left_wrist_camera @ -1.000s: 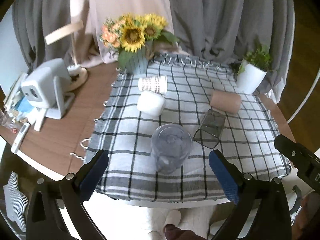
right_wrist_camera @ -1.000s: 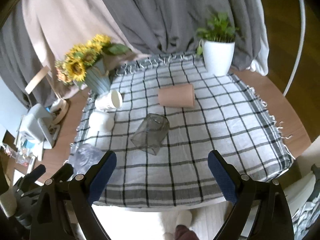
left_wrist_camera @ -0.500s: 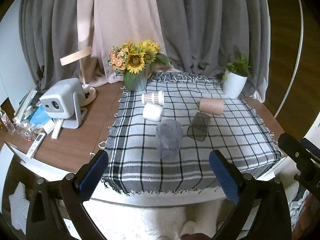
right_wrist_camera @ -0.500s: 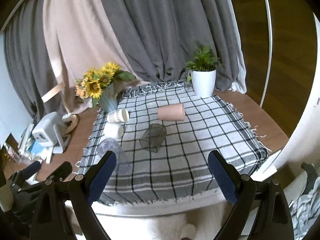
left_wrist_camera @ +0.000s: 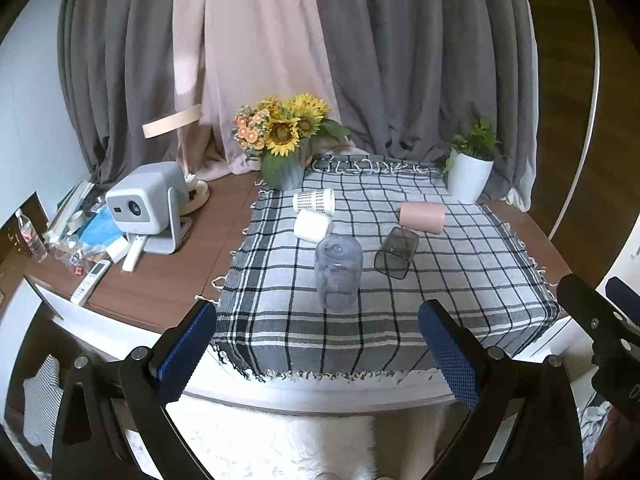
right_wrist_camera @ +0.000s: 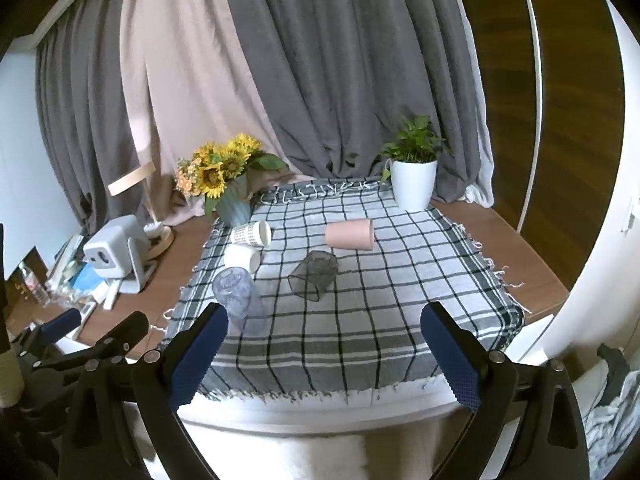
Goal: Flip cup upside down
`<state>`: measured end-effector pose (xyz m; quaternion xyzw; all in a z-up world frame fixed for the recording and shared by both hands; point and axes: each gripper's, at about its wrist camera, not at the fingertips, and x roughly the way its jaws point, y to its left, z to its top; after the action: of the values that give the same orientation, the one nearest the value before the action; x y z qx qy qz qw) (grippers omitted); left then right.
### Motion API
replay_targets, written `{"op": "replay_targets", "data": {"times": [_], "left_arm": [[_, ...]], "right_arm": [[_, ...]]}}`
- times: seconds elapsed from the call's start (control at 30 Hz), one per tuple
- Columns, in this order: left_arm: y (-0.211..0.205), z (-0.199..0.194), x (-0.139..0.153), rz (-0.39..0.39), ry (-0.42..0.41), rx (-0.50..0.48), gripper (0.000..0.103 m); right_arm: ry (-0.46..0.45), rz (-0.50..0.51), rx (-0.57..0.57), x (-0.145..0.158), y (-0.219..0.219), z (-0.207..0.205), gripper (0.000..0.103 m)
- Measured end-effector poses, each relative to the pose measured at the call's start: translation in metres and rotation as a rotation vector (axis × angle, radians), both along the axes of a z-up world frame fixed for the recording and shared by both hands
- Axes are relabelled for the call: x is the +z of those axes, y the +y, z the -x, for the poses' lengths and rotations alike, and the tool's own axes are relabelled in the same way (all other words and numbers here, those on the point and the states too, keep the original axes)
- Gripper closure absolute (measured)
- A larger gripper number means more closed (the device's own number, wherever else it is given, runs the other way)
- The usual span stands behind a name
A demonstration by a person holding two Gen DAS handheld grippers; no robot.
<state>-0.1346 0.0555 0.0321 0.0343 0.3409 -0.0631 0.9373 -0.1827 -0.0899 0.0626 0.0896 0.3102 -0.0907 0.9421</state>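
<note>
Left gripper (left_wrist_camera: 318,342): jaws wide apart, nothing between them — low in the left wrist frame, hanging off the near edge of the table.
Right gripper (right_wrist_camera: 324,344): jaws likewise spread, holding nothing; bottom of the right wrist frame, also short of the table edge.
Clear bluish cup (left_wrist_camera: 338,274): stands base-up on the checked cloth (left_wrist_camera: 460,276), centre of the left wrist frame; in the right wrist view it sits at lower left (right_wrist_camera: 239,300), just above the left blue pad.
Smoky glass cup (left_wrist_camera: 396,253): on its side just right of the clear one, mouth toward the camera; apart from it.
Pink cup (left_wrist_camera: 422,217): on its side, above and right of the smoky glass.
White cup (left_wrist_camera: 313,225): on its side, just above the clear cup.
Patterned paper cup (left_wrist_camera: 313,201): on its side, just above the white cup, near the sunflower vase (left_wrist_camera: 285,140).
Potted plant (left_wrist_camera: 471,166): upper right corner of the cloth.
Projector (left_wrist_camera: 150,204): left of the cloth on bare wood, clutter beside it.
</note>
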Motion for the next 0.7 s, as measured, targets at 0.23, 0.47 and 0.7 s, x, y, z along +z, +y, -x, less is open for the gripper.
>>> {"op": "replay_targets", "data": {"times": [0.23,0.47,0.7], "left_arm": [[-0.008,0.009,0.002,-0.008,-0.011,0.003,0.0],[-0.009,0.011,0.004,-0.002,-0.022,0.003,0.0],[-0.011,0.01,0.006,0.001,-0.027,0.002,0.0]], "right_arm": [[0.005,-0.004,-0.01,-0.001,-0.008,0.007,0.005],[0.004,-0.01,-0.02,0.0,-0.014,0.012,0.004],[0.002,-0.007,-0.024,0.0,-0.015,0.012,0.005]]}}
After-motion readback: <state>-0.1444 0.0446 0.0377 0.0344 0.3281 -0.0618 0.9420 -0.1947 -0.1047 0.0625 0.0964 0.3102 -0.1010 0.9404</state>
